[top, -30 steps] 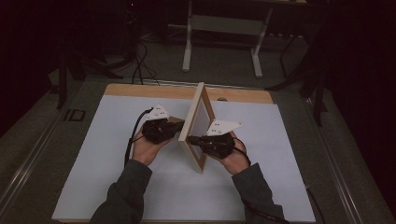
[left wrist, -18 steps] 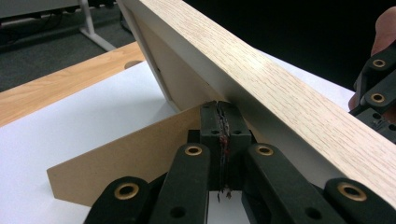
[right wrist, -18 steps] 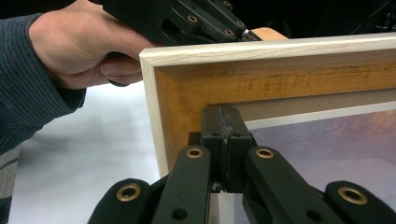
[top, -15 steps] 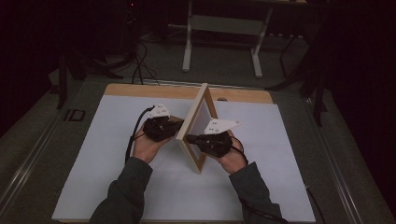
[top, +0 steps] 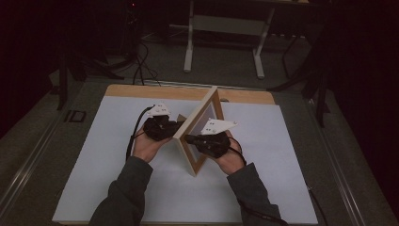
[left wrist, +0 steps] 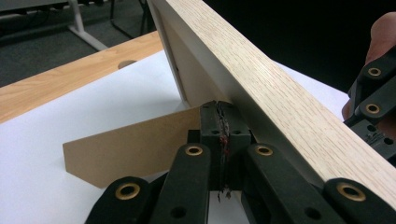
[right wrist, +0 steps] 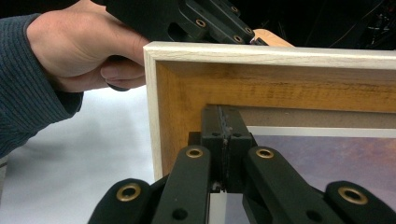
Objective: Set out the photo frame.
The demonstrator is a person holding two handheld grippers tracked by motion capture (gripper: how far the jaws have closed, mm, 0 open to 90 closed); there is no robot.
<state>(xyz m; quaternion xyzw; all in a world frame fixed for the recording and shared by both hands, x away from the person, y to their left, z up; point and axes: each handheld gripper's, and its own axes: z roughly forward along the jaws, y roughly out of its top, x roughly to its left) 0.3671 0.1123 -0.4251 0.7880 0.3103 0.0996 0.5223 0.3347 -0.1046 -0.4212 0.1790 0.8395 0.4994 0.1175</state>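
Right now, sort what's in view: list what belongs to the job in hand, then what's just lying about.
In the job:
- picture frame, standing tilted on the table
- its brown stand flap at the back
- left gripper, fingers shut
- right gripper, fingers shut

Lying about:
- white mat
- wooden tabletop
- grey stand on the floor behind

text: none legible | labels: none | brands: none | numbers: none | signs: none

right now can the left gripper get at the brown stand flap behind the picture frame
Probably yes. The left gripper, jaws shut, sits at the back of the picture frame, right beside the stand flap, with nothing between them. It would have to open first. The right gripper is on the front side, out of the way.
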